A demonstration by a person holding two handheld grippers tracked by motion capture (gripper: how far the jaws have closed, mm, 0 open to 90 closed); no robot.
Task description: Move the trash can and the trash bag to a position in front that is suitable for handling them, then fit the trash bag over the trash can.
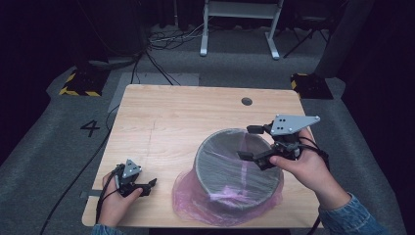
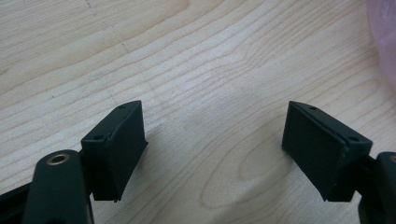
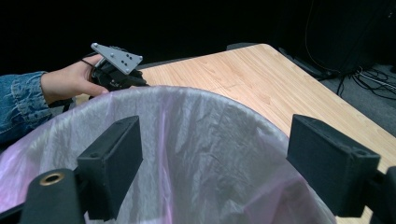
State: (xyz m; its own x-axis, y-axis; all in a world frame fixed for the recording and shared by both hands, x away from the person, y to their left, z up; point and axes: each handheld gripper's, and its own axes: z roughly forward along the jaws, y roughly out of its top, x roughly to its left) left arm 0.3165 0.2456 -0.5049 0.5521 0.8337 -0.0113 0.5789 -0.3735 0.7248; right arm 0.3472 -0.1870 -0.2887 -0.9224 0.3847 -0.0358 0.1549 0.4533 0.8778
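A grey round bin (image 1: 238, 169) lined with a thin pink plastic bag (image 1: 195, 196) stands on the wooden table (image 1: 171, 122), right of centre near the front. My right gripper (image 1: 248, 143) hovers over the bin's right rim, open, with nothing between its jaws; in the right gripper view (image 3: 212, 158) the bag's crinkled lining (image 3: 201, 140) spreads below them. My left gripper (image 1: 149, 186) rests low at the front left of the table, open and empty, its jaws (image 2: 212, 149) apart over bare wood. The bag's loose skirt spills onto the table around the bin's base.
A round cable hole (image 1: 246, 101) sits near the table's far edge. Beyond the table are grey carpet, cables (image 1: 166, 41), a white desk frame (image 1: 240, 24) and yellow-black striped bases (image 1: 80, 83). A pink edge of the bag (image 2: 385, 32) shows at the left gripper's right.
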